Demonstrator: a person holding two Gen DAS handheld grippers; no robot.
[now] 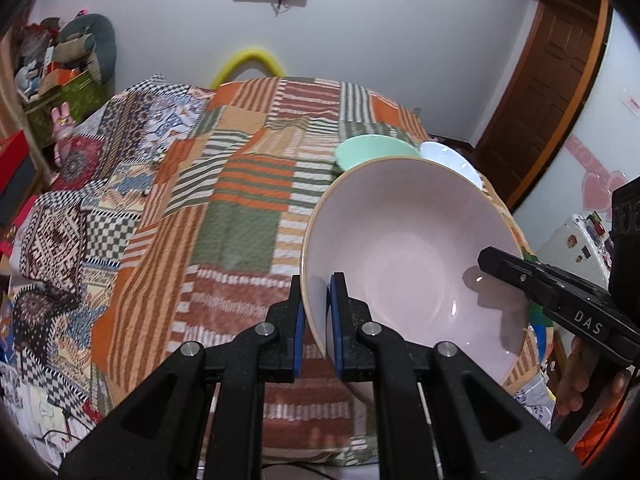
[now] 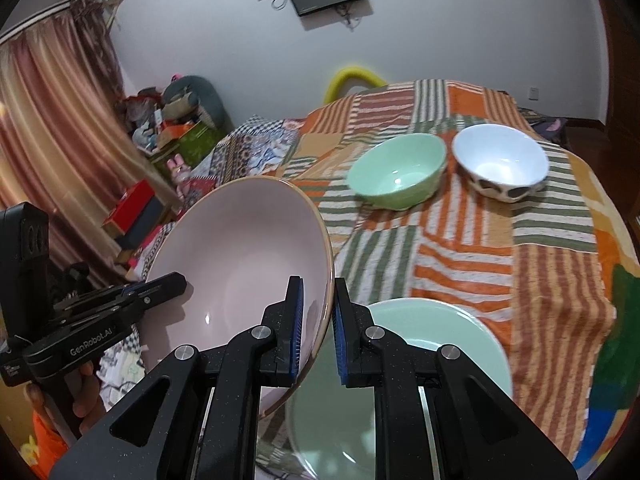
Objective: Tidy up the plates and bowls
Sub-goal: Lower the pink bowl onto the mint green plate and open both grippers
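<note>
Our left gripper (image 1: 317,322) clamps the near-left rim of the pink bowl (image 1: 412,264), one blue pad inside the wall and one outside, the fingers nearly together on the rim. Our right gripper (image 2: 318,330) straddles the opposite rim of the same bowl (image 2: 240,264), one pad inside and one outside; a narrow gap shows beside the outer pad, so we cannot tell whether it presses firmly. The bowl sits tilted between the two grippers, raised above the patchwork quilt (image 2: 460,248).

Directly below and just right of the right gripper lies a pale green plate (image 2: 440,344); the bowl's lower edge overlaps its left portion in the view.

Farther ahead of the right gripper, a green bowl (image 2: 398,174) stands upright on the quilt, and a white bowl (image 2: 502,162) with dark spots stands just beside it to the right. From the left gripper, both appear beyond the pink bowl's far rim.
</note>
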